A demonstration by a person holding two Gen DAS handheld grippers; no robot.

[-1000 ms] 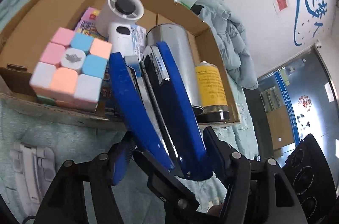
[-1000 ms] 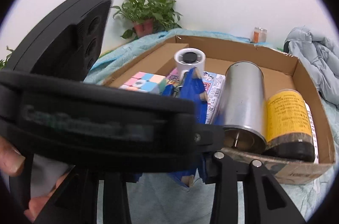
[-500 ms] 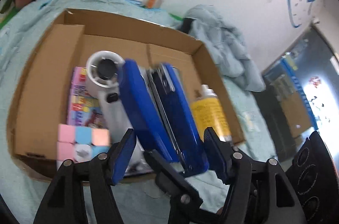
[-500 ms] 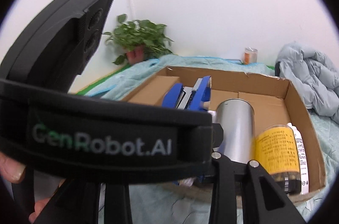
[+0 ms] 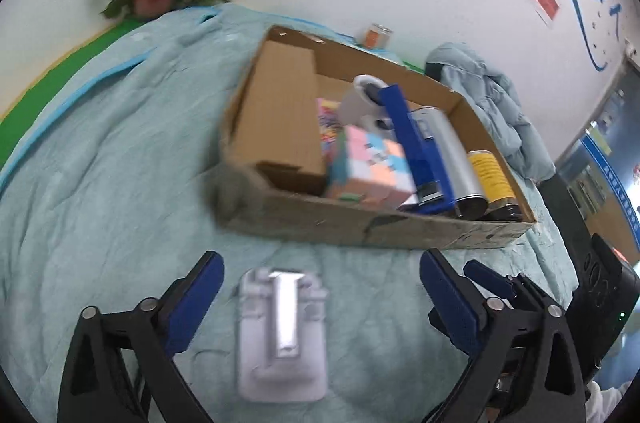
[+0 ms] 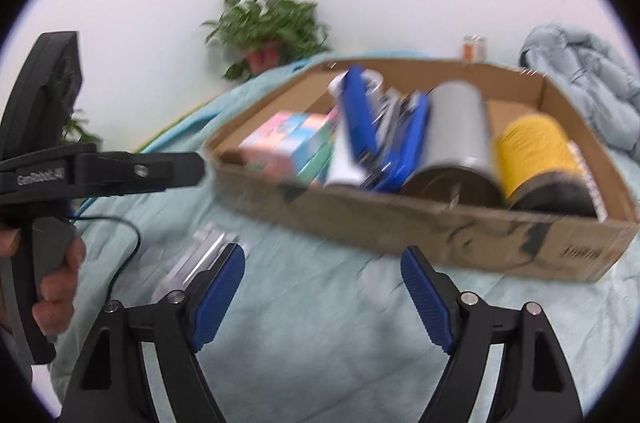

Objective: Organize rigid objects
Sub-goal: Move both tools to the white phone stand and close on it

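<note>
Hovering over the teal cloth (image 5: 100, 183), the left hand-held gripper (image 5: 320, 295) has its fingers spread wide and empty, a white bracket (image 5: 282, 331) lying between them. The right hand-held gripper (image 6: 322, 287) gapes empty too. Beyond sits the cardboard box (image 5: 360, 223), where the blue stapler (image 5: 416, 151) lies between the pastel cube (image 5: 372, 167) and the silver cylinder (image 5: 456, 155), a yellow can (image 5: 490, 175) beside it.

Blue stapler (image 5: 416, 151) now lies in the box (image 5: 360, 223)
Left gripper (image 5: 320, 287) stands open, pulled back over the cloth
</note>
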